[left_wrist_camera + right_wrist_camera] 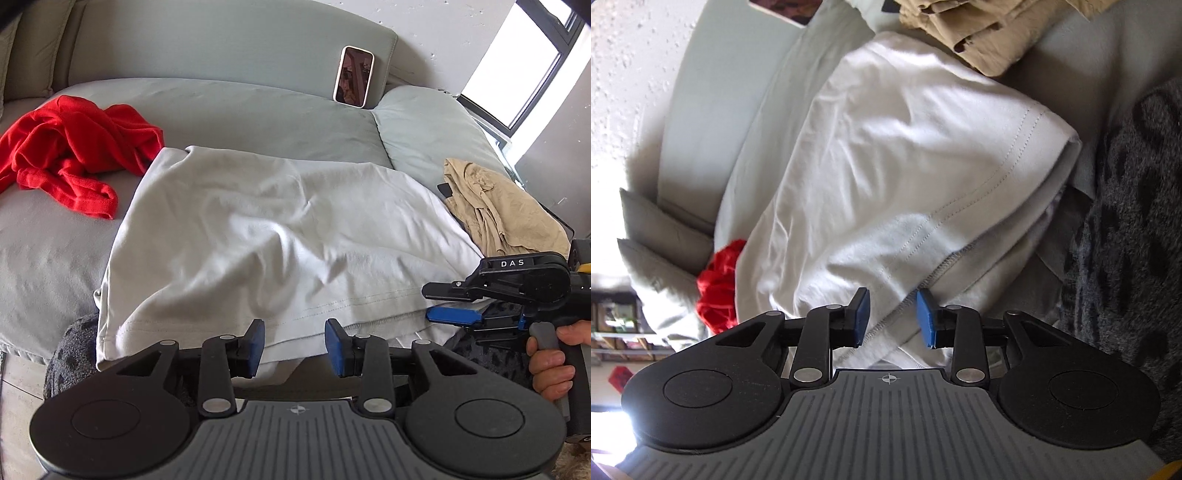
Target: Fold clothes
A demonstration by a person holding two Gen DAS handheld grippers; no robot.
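Left view: left gripper (294,345) hovering released over near hem of white shirt (258,236) lying on sofa (240,107); red garment (66,151) far left, tan garment (498,206) right.
Right view: right gripper (892,319) hanging released, pads straddling shirt hem without pressing.

From my left wrist camera I read one word only: "DAS", in pale capital letters on the black rounded housing of the right claw (452,301), which reaches in from the right edge. Both claw bodies carry a small white crosshair mark in the middle of the grey ribbed plate, a sign rather than lettering. The phone (353,76) leaning on the sofa back shows a dark screen with nothing I can read. On the red hanging sign (618,378) at the left edge of my right wrist view, the marks are too small to make out.
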